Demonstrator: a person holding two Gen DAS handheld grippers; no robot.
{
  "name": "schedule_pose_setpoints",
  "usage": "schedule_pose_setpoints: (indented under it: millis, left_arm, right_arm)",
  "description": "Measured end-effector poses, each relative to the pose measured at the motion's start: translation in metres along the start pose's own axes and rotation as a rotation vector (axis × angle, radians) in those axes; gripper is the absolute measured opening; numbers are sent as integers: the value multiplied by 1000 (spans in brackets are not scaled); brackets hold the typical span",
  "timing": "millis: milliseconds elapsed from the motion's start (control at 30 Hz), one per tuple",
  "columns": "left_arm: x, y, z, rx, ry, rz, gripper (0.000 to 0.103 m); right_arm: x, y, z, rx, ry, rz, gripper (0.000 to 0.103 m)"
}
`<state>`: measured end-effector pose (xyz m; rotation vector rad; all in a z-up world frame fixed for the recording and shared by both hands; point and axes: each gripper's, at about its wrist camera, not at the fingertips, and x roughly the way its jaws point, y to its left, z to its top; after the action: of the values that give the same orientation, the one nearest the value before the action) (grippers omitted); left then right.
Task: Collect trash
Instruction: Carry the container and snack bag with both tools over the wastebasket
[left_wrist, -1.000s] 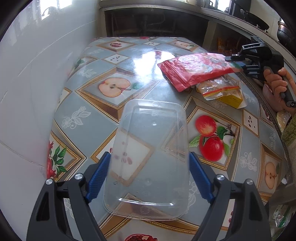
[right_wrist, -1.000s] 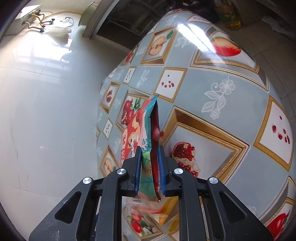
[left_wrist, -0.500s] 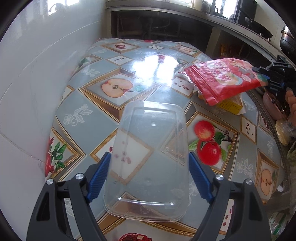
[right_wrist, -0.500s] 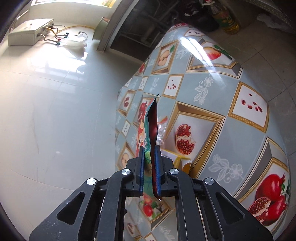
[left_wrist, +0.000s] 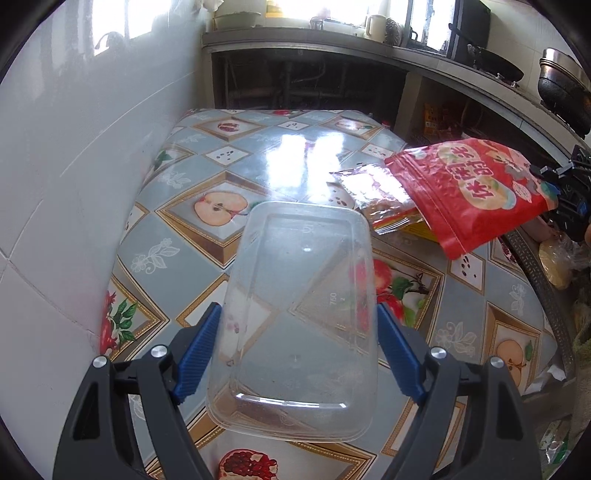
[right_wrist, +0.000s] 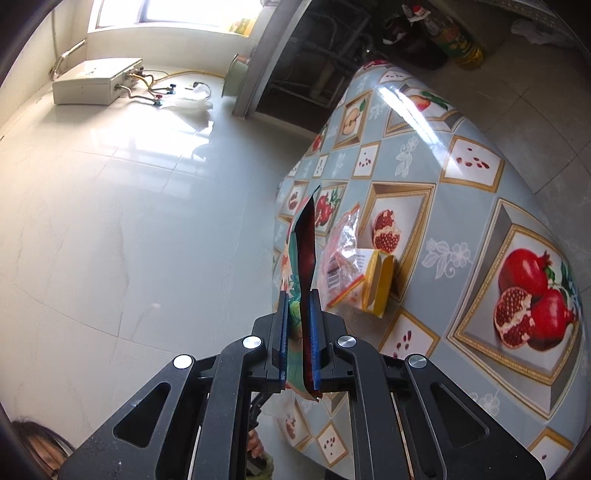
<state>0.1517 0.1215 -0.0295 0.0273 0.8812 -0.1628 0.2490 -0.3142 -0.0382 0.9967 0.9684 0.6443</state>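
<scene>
My left gripper (left_wrist: 298, 347) is shut on a clear plastic food container (left_wrist: 299, 317), its blue pads pressing both long sides, and holds it above the fruit-patterned tablecloth (left_wrist: 207, 258). The right gripper (right_wrist: 300, 317) is shut on a red snack bag (right_wrist: 306, 243), seen edge-on in the right wrist view. In the left wrist view the red snack bag (left_wrist: 469, 188) hangs lifted over the table's right side, with the right gripper (left_wrist: 570, 188) at the frame edge. Under it lie a clear crinkled wrapper (left_wrist: 376, 195) and a yellow carton (right_wrist: 375, 280) on the table.
A white tiled wall (left_wrist: 66, 166) runs along the table's left side. A dark counter (left_wrist: 332, 44) with pots and a wok (left_wrist: 561, 88) stands behind. Bags of food (left_wrist: 557, 258) sit off the table's right edge. A person's hair (right_wrist: 40, 446) shows at the bottom left of the right wrist view.
The right gripper has lifted the red bag off the wrapper and carton and carried it to the right. My left gripper rose a little with the container still in it.
</scene>
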Motion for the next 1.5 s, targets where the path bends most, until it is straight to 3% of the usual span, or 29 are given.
schedule_pose_setpoints:
  millis: [467, 633, 1267, 1367, 1500]
  left_arm:
    - [-8, -66, 17, 88, -67, -86, 80]
    - [-11, -84, 20, 127, -96, -82, 80]
    - [-20, -126, 26, 210, -146, -96, 80]
    - [-20, -135, 28, 222, -150, -114, 80]
    - [-20, -147, 37, 227, -154, -178, 80]
  right_arm:
    - [-66, -26, -71, 37, -85, -20, 9]
    - [-90, -36, -87, 61, -142, -28, 9]
    - [-150, -60, -112, 115, -269, -14, 9]
    - [-167, -58, -115, 109, -312, -36, 9]
    - [-206, -45, -125, 84, -440, -106, 9]
